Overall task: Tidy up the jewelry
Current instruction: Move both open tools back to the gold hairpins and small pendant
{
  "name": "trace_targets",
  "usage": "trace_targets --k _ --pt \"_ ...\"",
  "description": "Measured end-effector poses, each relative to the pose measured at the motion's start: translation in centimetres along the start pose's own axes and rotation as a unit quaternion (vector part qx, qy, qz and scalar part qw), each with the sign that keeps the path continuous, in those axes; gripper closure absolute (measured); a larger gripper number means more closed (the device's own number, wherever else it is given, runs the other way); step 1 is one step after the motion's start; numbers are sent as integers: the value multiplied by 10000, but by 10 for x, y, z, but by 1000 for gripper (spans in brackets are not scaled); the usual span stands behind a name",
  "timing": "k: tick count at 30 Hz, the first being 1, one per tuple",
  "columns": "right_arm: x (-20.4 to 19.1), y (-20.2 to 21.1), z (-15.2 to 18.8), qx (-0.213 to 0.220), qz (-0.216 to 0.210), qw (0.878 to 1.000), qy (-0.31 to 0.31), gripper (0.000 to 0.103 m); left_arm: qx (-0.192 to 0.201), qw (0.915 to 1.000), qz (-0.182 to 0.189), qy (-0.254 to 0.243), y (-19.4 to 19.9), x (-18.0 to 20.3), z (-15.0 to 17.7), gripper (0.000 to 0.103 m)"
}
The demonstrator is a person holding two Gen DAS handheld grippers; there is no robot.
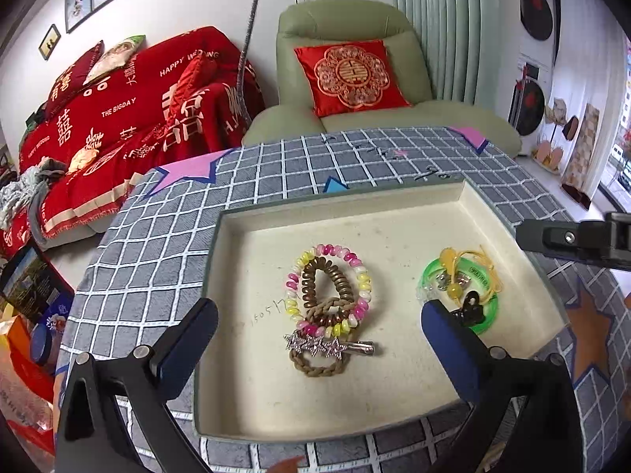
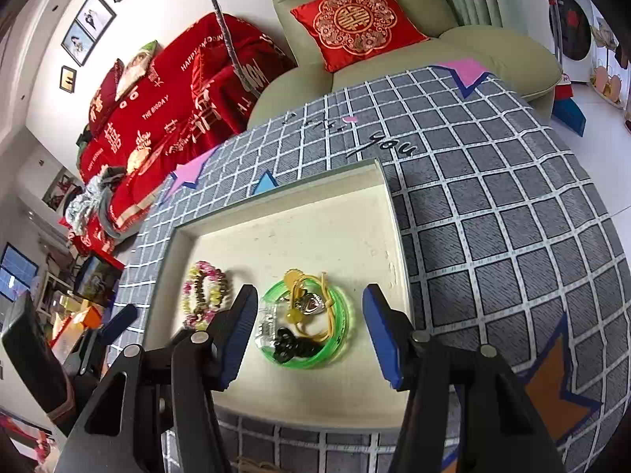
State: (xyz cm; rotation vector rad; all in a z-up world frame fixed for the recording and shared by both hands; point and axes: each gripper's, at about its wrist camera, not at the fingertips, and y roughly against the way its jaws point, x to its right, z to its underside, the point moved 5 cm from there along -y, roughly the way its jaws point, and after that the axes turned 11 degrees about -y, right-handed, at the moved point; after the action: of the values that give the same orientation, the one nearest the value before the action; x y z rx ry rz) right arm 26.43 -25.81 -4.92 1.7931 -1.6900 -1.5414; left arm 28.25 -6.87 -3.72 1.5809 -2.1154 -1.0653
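Observation:
A cream tray (image 1: 276,394) (image 2: 315,236) lies on the checked tablecloth. In it, at left, a pink-yellow spiral hair tie (image 1: 364,280) (image 2: 188,295) rings a brown spiral tie (image 1: 343,280), with braided brown ties (image 1: 315,368) and a silver star clip (image 1: 327,347) in front. At right, green bangles (image 1: 487,307) (image 2: 339,327) hold a yellow cord, a silver charm (image 2: 311,303) and a black clip (image 1: 471,311) (image 2: 288,345). My left gripper (image 1: 319,315) is open and empty above the hair ties. My right gripper (image 2: 309,315) is open and empty, its fingers on either side of the bangles.
The checked grey tablecloth (image 1: 157,236) (image 2: 493,216) covers the table around the tray. Behind the table stand a green armchair (image 1: 355,39) with a red cushion and a red-covered sofa (image 1: 118,118). Boxes and bags (image 1: 31,315) lie on the floor at left.

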Motion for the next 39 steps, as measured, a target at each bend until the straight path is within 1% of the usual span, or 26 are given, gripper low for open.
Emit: trace_targets --k 1,2,3,9,11,15,20,23,27,30,32,33,35,39 --pt "-1 3 2 6 -27 10000 16 28 3 10000 -4 24 3 -1 1 0" --pt "-2 7 5 15 -68 10000 29 24 -3 10000 -8 60 7 -3 3 0" --pt "-2 10 7 18 -92 10000 30 22 -2 9999 -7 101 12 -5 5 0" --pt "-6 31 34 -19 -197 9996 211 22 -14 9997 -76 210 39 -11 28 0" --pt "-6 36 47 -69 -136 9994 315 22 -43 9997 -80 239 46 -12 39 0" --pt "-5 42 77 -258 -146 9986 438 22 -89 9995 -169 244 58 -15 59 0" --pt "-1 37 119 -566 31 9957 738 22 -282 9991 -144 284 59 -18 84 0" --pt "1 30 135 -672 183 9938 867 22 -384 9988 -136 277 58 -17 95 0" --pt "2 25 145 -722 274 9924 956 22 -454 9986 -130 253 59 -14 104 0" --pt "0 23 150 -737 321 9908 1092 29 -487 9983 -135 286 58 -14 107 0" --pt "0 21 148 -722 354 9906 1108 37 -512 9981 -123 318 57 -15 107 0" --pt "0 21 149 -733 349 9907 1088 39 -521 9980 -120 326 57 -15 107 0" --pt "1 19 148 -755 353 9904 1101 50 -520 9981 -139 313 57 -15 108 0" --pt "0 16 151 -823 322 9893 1158 58 -527 9980 -145 314 57 -16 108 0"
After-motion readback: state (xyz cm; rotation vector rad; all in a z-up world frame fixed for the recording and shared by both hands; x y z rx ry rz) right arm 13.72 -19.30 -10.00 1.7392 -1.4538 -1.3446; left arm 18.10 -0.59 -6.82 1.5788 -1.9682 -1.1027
